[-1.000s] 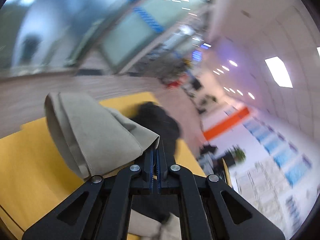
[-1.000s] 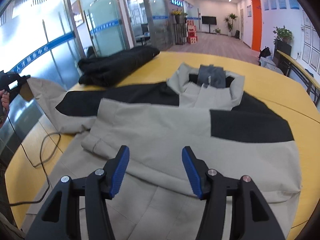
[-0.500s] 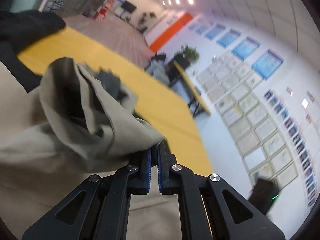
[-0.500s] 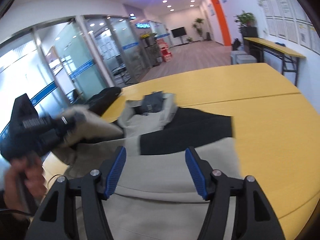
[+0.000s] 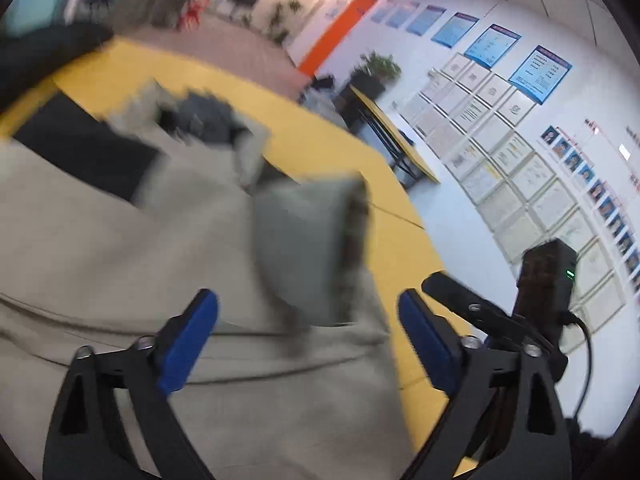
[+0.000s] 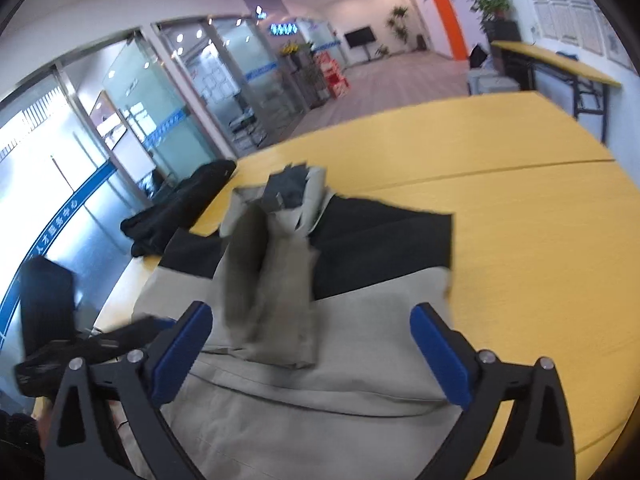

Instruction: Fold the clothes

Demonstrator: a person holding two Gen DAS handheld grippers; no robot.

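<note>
Right wrist view: a round yellow wooden table (image 6: 520, 208) carries a beige and black fabric jacket (image 6: 320, 412) spread flat, collar away from the camera. One beige sleeve (image 6: 276, 280) lies folded across the jacket's body, blurred in both views. A dark bundled garment (image 6: 180, 200) sits at the table's far left edge, apart from the jacket. Left gripper (image 5: 308, 336) has just been opening; its blue-padded jaws stand wide, nothing between them, the sleeve lying just beyond. Right gripper (image 6: 312, 352) has likewise just been opening, jaws fully spread over the jacket and empty.
</note>
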